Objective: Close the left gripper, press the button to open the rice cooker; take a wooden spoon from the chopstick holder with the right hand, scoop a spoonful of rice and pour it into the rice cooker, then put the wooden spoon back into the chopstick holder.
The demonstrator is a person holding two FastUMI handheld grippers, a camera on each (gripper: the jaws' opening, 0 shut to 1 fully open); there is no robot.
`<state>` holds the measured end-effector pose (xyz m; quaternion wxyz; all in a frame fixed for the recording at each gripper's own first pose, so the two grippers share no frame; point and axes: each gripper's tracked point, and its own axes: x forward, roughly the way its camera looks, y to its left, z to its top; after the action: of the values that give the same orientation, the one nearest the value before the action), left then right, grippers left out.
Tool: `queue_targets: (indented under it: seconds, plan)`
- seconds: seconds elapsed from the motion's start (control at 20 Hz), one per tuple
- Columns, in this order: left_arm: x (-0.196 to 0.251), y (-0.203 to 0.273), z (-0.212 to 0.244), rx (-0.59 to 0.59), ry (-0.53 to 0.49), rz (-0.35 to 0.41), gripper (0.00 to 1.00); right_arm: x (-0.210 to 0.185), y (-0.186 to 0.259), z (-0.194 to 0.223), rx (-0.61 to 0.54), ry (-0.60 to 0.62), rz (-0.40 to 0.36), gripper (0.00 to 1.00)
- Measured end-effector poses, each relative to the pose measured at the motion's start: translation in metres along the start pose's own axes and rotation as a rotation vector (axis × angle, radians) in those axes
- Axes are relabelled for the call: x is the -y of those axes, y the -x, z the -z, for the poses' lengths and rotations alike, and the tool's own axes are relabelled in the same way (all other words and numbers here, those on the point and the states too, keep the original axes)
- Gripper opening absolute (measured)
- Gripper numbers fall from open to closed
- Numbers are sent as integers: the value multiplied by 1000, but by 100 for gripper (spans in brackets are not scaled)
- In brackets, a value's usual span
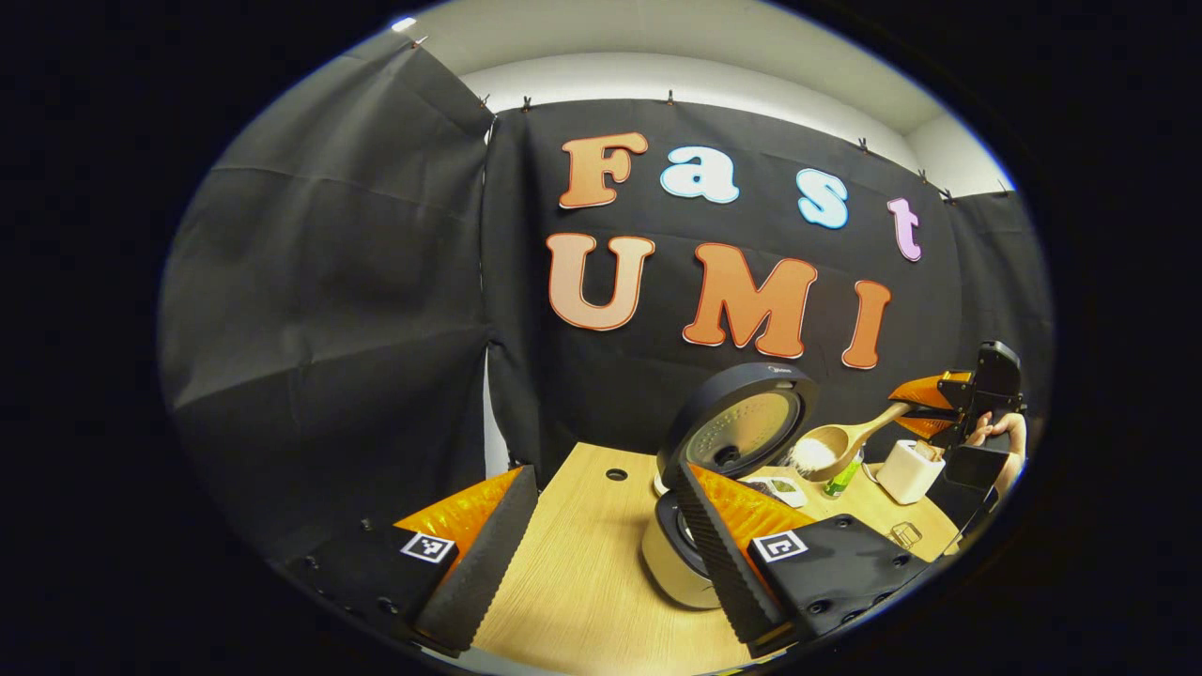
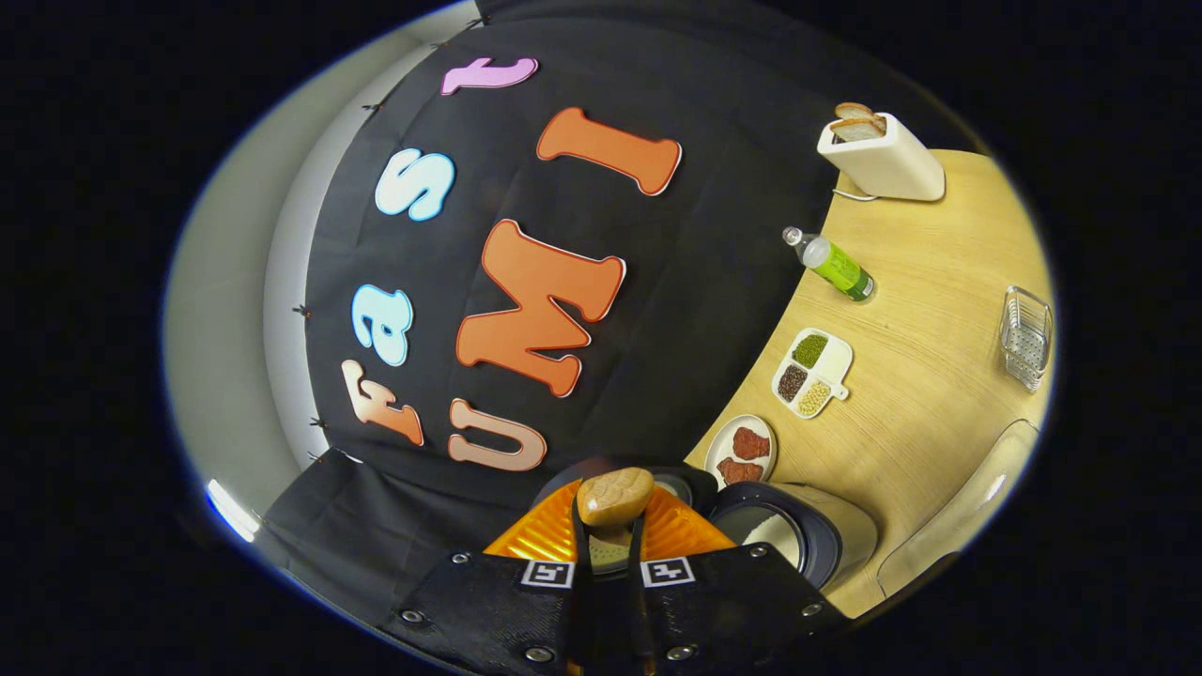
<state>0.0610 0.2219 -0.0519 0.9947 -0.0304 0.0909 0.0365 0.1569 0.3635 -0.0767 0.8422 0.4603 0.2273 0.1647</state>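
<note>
1. My left gripper (image 1: 601,545) has its fingers wide apart above the worktop (image 1: 573,582).
2. Just behind it stands the rice cooker (image 1: 728,451), lid up.
3. Farther away, my right gripper (image 2: 610,554) is clamped on the wooden spoon (image 1: 836,446), which carries rice beside the lid.

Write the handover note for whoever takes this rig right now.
Left gripper: open, holding nothing, near the rice cooker.
Right gripper: shut on the wooden spoon, bowl loaded with rice, held beside the raised lid.
Done: cooker opened, spoon taken, rice scooped.
Left: tip the rice into the pot, then return the spoon to the chopstick holder.
</note>
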Motion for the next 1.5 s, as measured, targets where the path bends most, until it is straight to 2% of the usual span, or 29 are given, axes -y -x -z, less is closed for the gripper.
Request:
queue_targets:
  seconds: [0.65, 1.25, 1.5]
  plan:
    - [4, -7, -6, 14, -18, 32, 98, -13, -5, 3, 35, 221, 25, 11]
    - [5, -9, -4, 9, -37, 55, 99, -40, -7, 17, 61, 501, 7, 11]
    - [6, -11, -4, 8, -37, 58, 98, -48, -7, 23, 65, 581, -2, 11]
